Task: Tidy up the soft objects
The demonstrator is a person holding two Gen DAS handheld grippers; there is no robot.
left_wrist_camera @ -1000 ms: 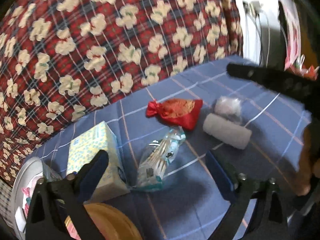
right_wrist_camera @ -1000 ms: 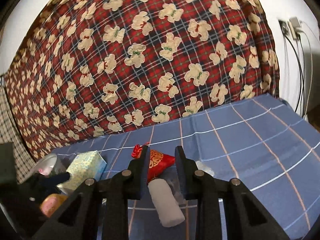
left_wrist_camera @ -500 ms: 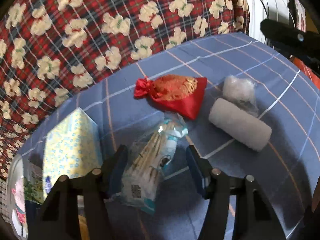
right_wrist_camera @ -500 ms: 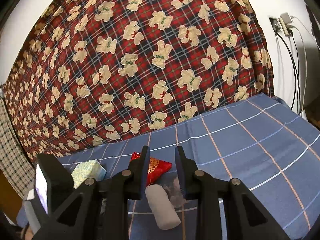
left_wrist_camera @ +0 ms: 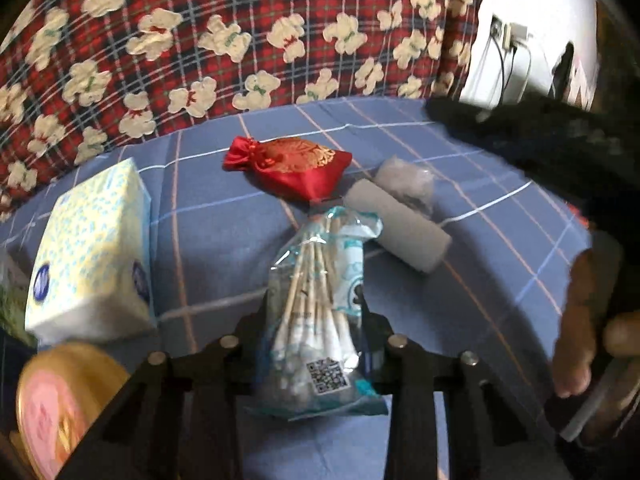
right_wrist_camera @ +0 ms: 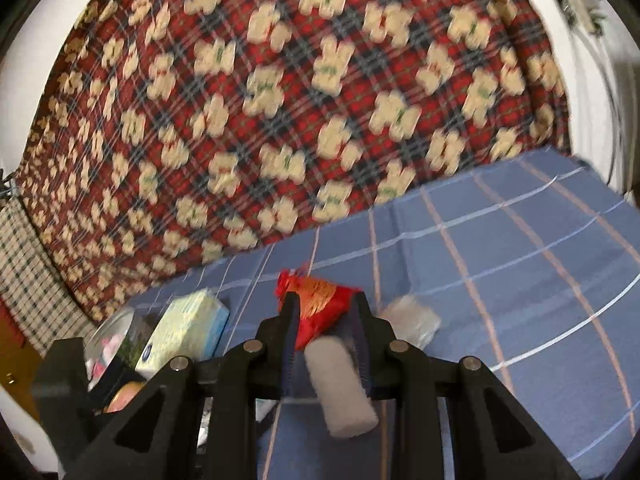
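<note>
The left gripper (left_wrist_camera: pixel 314 312), jaws just closing, pinches the clear crinkly bag of wooden cotton swabs (left_wrist_camera: pixel 320 316) mid-length; light, slippery, likely crushable; the right gripper (right_wrist_camera: pixel 325 320), narrowly parted, holds nothing.

Surface: blue checked cloth (left_wrist_camera: pixel 472 320) with thin white and orange lines, spread flat and filling the lower half of both views.
Backdrop: red tartan fabric (right_wrist_camera: pixel 320 92) printed with cream teddy bears — rising behind the blue cloth and meeting it along a curved seam.
Far left: strip of cream-and-dark checked fabric (right_wrist_camera: pixel 24 256) beside the tartan, seen from the right wrist.
Wall: white (left_wrist_camera: pixel 536 12), showing at upper right past the tartan's edge.
Fittings: plugged socket (left_wrist_camera: pixel 506 34) on that wall — dark cables (left_wrist_camera: pixel 500 64) hanging down from it.
Light: dim and warm, wall brightest.
</note>
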